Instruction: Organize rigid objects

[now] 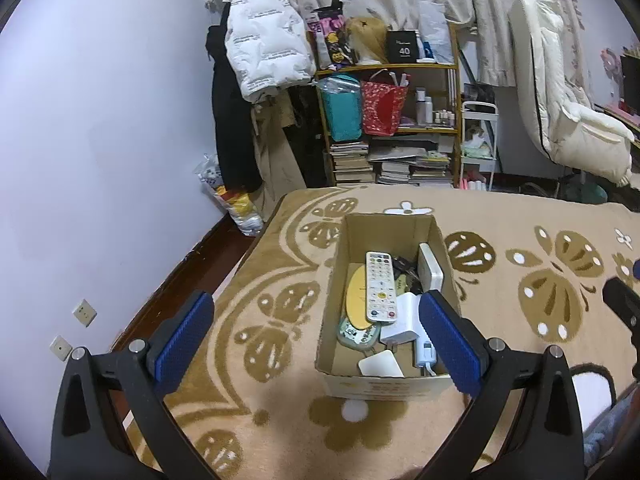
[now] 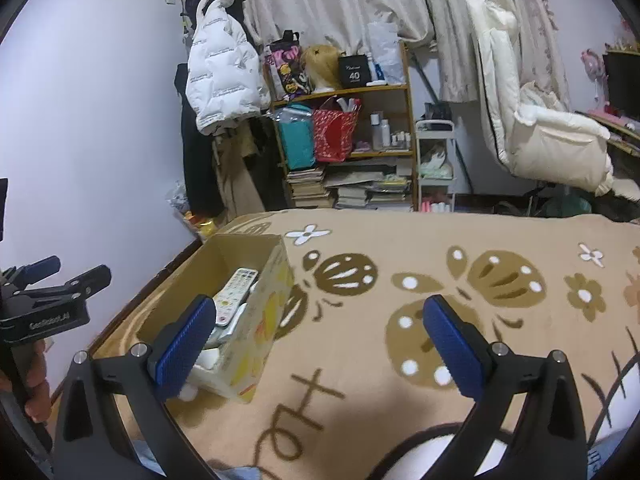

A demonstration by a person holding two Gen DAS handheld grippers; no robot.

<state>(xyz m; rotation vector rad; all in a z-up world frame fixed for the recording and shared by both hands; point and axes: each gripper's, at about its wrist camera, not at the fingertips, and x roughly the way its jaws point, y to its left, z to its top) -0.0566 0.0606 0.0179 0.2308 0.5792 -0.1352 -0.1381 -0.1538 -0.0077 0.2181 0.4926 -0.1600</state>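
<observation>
An open cardboard box point(image 1: 340, 292) stands on the tan butterfly blanket point(image 1: 520, 240). Inside lie a white remote control point(image 1: 379, 287), a yellow oval piece point(image 1: 356, 300), a white charger block point(image 1: 402, 318), an upright white box point(image 1: 430, 270) and a white pad point(image 1: 380, 364). My left gripper point(image 1: 316, 338) is open and empty, hovering just before the box. My right gripper point(image 2: 320, 344) is open and empty over the blanket point(image 2: 440, 248), to the right of the box point(image 2: 264, 312). The remote point(image 2: 236, 294) shows there too.
The left gripper body point(image 2: 48, 300) shows at the left edge of the right wrist view. A shelf point(image 1: 392, 120) with bags, bottles and stacked books stands beyond the bed, with a white jacket point(image 1: 264, 40) and a cream chair point(image 1: 560, 100).
</observation>
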